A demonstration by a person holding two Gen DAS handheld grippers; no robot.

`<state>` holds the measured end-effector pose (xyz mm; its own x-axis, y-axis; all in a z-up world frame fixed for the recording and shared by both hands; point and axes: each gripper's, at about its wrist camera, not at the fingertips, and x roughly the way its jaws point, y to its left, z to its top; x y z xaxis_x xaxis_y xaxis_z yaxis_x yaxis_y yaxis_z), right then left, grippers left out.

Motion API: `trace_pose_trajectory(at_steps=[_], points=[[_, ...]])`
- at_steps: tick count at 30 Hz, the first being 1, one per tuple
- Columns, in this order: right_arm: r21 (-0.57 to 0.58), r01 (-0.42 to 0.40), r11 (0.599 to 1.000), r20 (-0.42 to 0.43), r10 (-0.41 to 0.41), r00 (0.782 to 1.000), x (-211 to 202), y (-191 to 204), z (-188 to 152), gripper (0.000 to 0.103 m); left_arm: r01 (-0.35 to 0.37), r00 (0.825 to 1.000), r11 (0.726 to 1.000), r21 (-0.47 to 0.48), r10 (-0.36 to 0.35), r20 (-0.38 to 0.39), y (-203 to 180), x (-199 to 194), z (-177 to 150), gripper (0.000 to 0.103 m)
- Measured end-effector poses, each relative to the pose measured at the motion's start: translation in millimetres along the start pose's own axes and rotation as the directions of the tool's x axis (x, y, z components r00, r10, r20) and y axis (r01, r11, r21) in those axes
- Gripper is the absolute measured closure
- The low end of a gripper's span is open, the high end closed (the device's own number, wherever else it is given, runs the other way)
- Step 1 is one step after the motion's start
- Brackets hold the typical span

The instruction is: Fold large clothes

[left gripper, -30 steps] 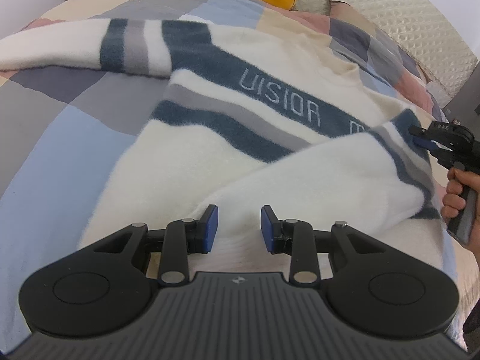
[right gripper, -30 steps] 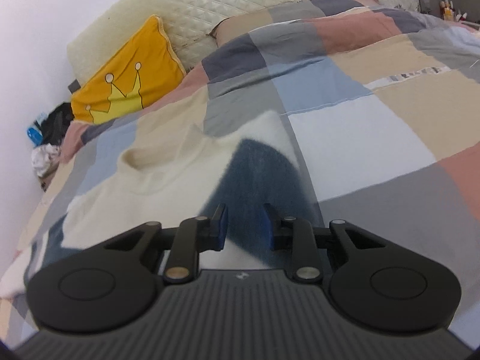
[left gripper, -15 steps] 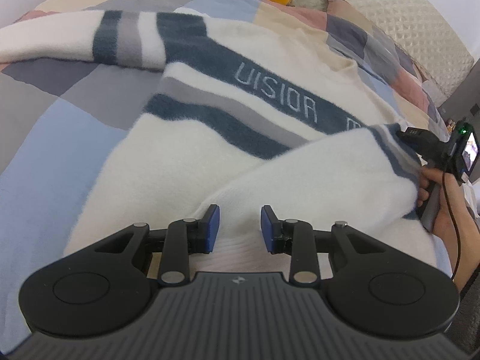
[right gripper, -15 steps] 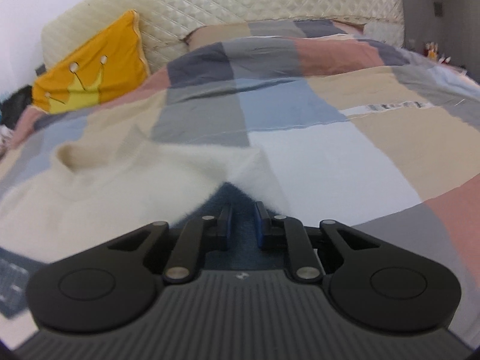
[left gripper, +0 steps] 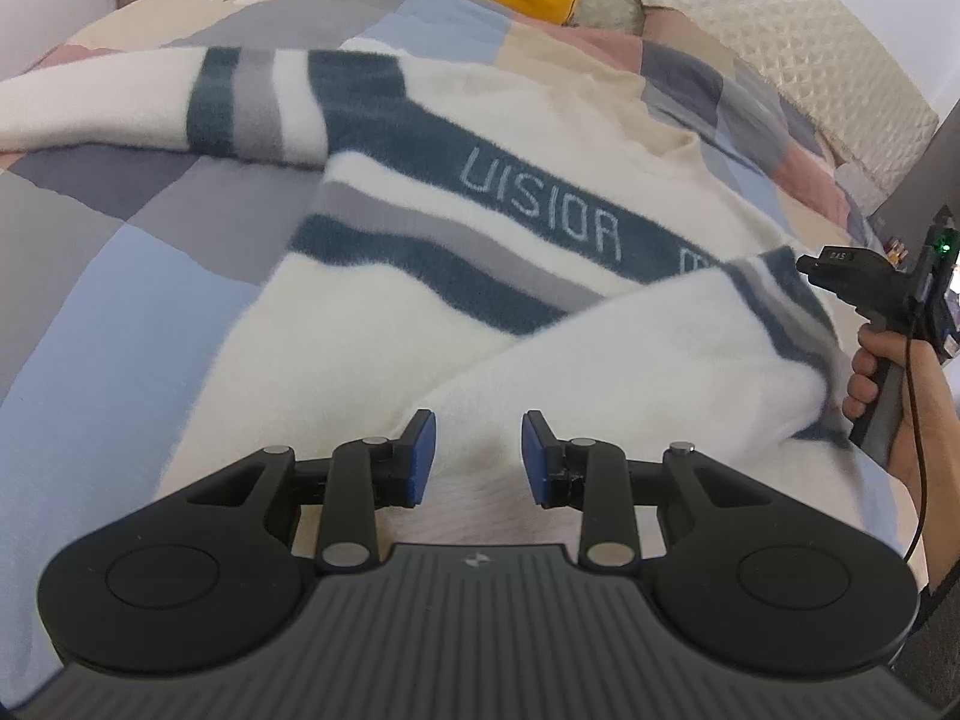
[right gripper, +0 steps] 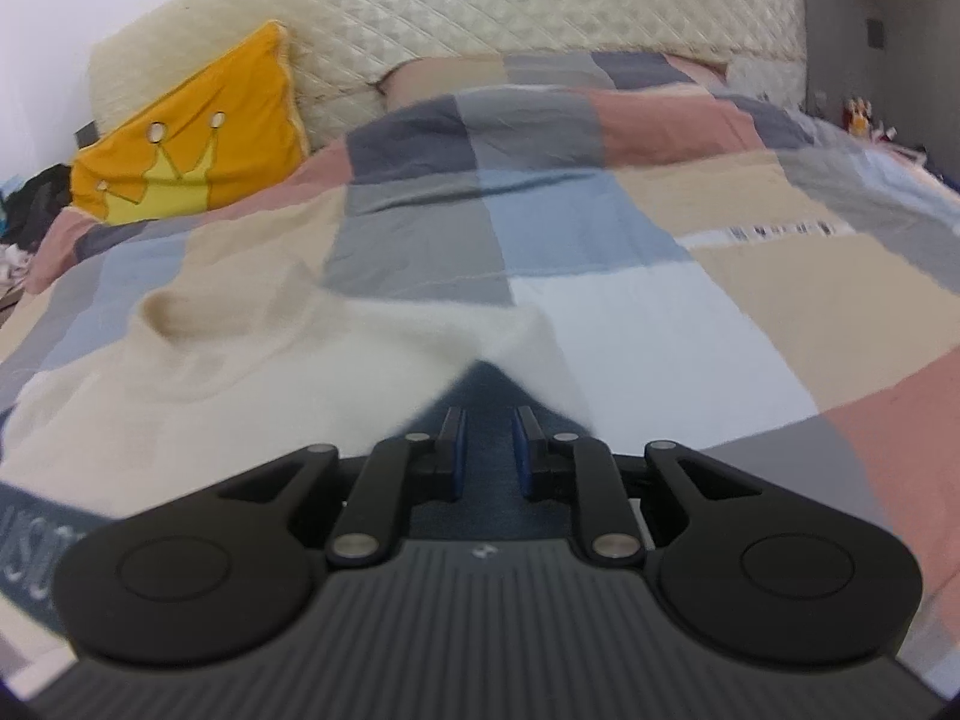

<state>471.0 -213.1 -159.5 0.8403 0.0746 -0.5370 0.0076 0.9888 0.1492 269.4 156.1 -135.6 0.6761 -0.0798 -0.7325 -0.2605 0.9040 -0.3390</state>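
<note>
On the quilt (left gripper: 90, 276), from left to right: sweater (left gripper: 384, 312) laid flat, chest band up, collar toward the far side.

Far left: left sleeve (left gripper: 120, 102), stretched out sideways and not yet folded, long axis running from the shoulder out to the left edge of the left wrist view.

Centre, near side: left gripper (left gripper: 478, 456), poised over the ribbed hem, angled down, jaws part open, white knit beneath the gap, pads not seen pressing.

Right of centre: right sleeve (left gripper: 660, 360), already laid slantwise across the body, long axis from the hem side up to the striped cuff (left gripper: 786, 300).

Far right: right gripper (right gripper: 490, 456), just beside that cuff, jaws narrow and just now opening a little, dark blue knit in the gap, no squeeze visible; hand (left gripper: 870, 372) wrapped round its grip.

Deciding relation, as a judgement: unfolded sleeve up and leftward from the left gripper, well apart from the right one; left hand therefore nearer; probably a reach along the sleeve's axis toward its outer end, then a carry across the chest.
</note>
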Motion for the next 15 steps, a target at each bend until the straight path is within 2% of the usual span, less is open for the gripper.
trace_pose_trajectory(at_steps=[6,9,12,15], points=[[-0.057,-0.087,0.995,0.02,0.088,0.996,-59.1,26.8,5.5,0.083,-0.02,0.998,1.0,0.018,0.019,0.064,4.2,-17.7,7.1,0.066],[-0.067,-0.13,0.989,0.003,0.131,0.991,-88.2,39.3,-3.0,0.083,-0.042,0.995,0.998,0.037,0.039,0.09,1.5,-24.4,6.6,0.066],[-0.088,-0.185,0.979,-0.008,0.185,0.983,-121.2,54.4,-15.6,0.083,-0.031,0.994,0.999,0.044,0.026,0.107,0.0,-31.4,5.8,0.066],[-0.06,-0.242,0.968,-0.011,0.242,0.97,-156.3,63.4,-29.2,0.083,-0.027,0.991,0.998,0.05,0.02,0.135,-2.7,-39.6,4.5,0.066]])
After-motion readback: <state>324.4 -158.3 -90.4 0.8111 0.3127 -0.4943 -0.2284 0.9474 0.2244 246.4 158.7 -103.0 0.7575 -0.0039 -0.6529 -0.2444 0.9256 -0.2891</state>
